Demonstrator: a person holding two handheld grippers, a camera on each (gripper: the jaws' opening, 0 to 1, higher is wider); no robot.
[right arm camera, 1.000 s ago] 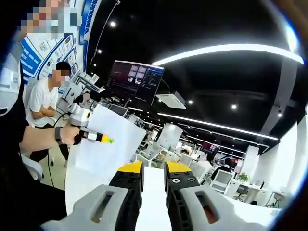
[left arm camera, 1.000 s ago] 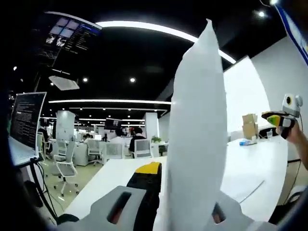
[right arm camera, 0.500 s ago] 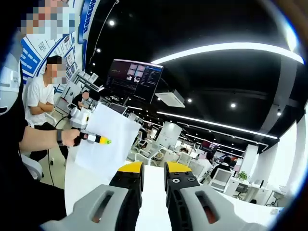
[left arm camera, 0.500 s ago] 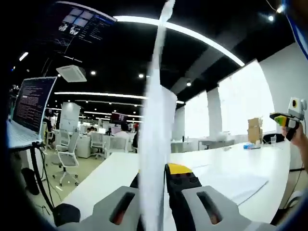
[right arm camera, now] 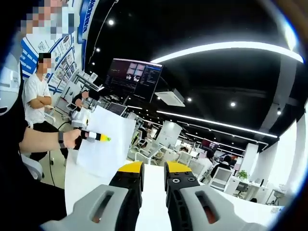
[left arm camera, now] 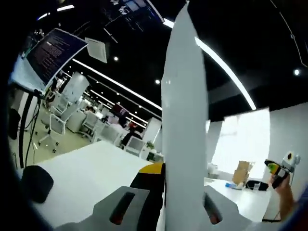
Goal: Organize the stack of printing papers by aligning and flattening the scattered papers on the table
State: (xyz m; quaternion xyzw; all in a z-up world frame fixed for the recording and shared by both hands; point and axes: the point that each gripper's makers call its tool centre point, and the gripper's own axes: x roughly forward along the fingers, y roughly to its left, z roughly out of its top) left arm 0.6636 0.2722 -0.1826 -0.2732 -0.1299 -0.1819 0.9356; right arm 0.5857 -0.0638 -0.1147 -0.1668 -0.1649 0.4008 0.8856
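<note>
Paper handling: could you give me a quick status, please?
Left gripper shut on paper, held upright above the table. Right gripper near shut, empty. Nothing in the way.

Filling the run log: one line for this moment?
left tongs: shut on paper sheet, held up | right tongs: shut, nothing held | table: white

grippers (right arm camera: 149, 168): 2 | paper (left arm camera: 185, 139): 1 | table (left arm camera: 82, 166): 1
</note>
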